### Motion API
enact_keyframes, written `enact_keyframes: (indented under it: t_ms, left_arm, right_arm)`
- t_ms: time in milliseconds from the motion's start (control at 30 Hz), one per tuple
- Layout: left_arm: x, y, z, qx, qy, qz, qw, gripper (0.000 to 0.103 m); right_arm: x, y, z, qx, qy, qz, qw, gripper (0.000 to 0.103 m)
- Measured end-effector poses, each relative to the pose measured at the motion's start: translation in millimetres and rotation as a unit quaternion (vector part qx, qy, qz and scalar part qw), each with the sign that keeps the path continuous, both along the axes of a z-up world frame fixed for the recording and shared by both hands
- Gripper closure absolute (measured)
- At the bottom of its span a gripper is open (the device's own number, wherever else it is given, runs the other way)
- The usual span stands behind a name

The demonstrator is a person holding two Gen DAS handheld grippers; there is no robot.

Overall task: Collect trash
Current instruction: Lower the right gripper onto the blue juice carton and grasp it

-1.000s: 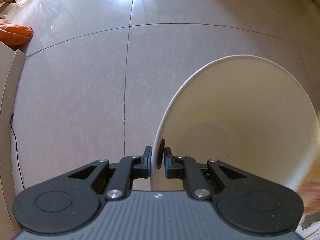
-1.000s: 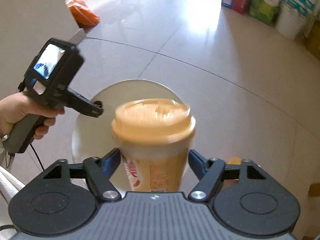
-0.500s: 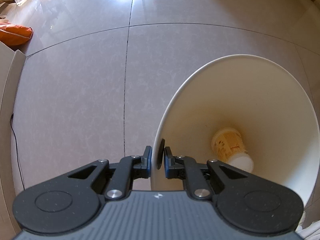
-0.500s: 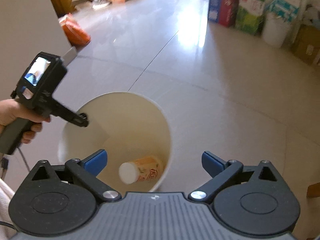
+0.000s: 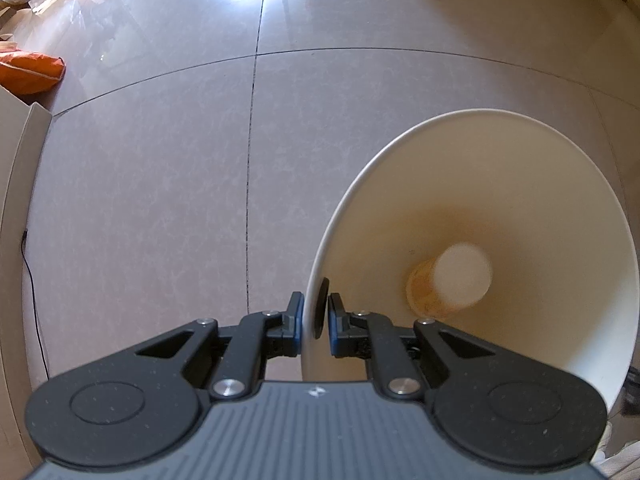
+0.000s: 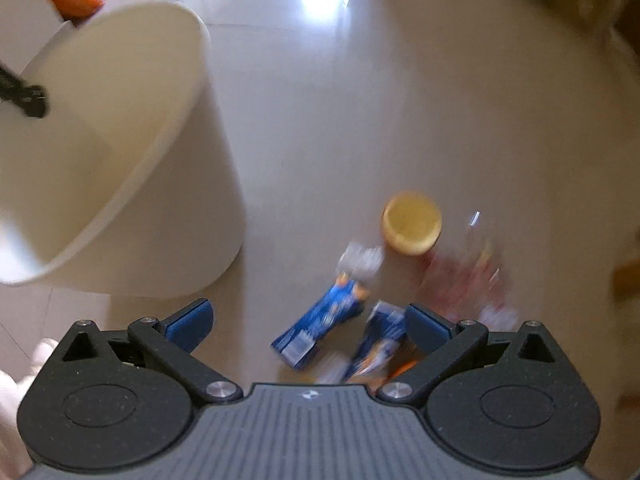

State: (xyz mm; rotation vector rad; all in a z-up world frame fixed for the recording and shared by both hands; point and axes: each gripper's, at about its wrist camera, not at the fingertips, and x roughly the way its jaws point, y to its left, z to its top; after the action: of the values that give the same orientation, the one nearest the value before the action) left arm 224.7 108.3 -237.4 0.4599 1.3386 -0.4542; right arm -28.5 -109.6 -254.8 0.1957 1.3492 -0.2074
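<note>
My left gripper (image 5: 314,316) is shut on the near rim of the cream waste bin (image 5: 460,152). An orange paper cup (image 5: 448,284) lies on the bin's bottom, its white base turned up. In the right wrist view the same bin (image 6: 188,216) stands at the left, and the left gripper's tip (image 6: 28,100) shows at its rim. My right gripper (image 6: 310,322) is open and holds nothing; it hangs over trash on the floor: two blue wrappers (image 6: 320,320), an orange lid (image 6: 412,224), a white crumpled scrap (image 6: 360,260) and a blurred clear wrapper (image 6: 468,276).
Pale tiled floor (image 5: 160,200) spreads around the bin. An orange bag (image 5: 28,74) and a board edge (image 5: 16,168) with a black cable (image 5: 34,304) lie at the left. Boxes blur along the far right in the right wrist view.
The right gripper let go of the orange cup, which dropped into the bin and rolled to show its base. The gripper then swung right and down over the floor trash. The left gripper kept still.
</note>
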Motion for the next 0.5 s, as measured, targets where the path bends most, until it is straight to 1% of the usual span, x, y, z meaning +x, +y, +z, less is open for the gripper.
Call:
enact_keyframes:
  t_ms: [100,200,300,367,400,433,500]
  left_arm:
    - [0.3,1.2,-0.7,0.002,-0.001,0.002,1.0000,0.093]
    - [1.3,1.4,-1.7,0.001,0.001,0.003,1.0000,0.093]
    - [1.8,1.4,-1.5,-0.001,0.003,0.003,1.0000,0.093]
    - [1.9,1.4,-1.5,-0.001,0.002,0.001,1.0000,0.093]
    - [2.0,1.3,-1.6,0.000,0.002,0.001,1.0000,0.093]
    - [1.7,1.0,-0.8,0.000,0.002,0.000,1.0000,0.093]
    - [1.8,0.8,-0.5,-0.001,0.004,0.000,1.0000,0.093]
  right_arm:
    - [-1.7,-10.2,-39.0,0.035,0.018,-0.063,0.997,0.000]
    - [-5.1,-21.8,-73.0,0.069,0.025,-0.129,0.989,0.000]
    - [-9.0,-30.8,-101.0,0.097,0.028,-0.196,0.975,0.002]
    - [-11.6,-38.1,-117.5,0.122,0.030,-0.241,0.963,0.008]
    - [-13.0,-41.7,-124.1,0.129,0.029,-0.258,0.957,0.009]
    - [-13.9,-45.3,-130.7,0.131,0.028,-0.275,0.952,0.010]
    - [-15.0,-49.8,-140.9,0.131,0.031,-0.295,0.946,0.015]
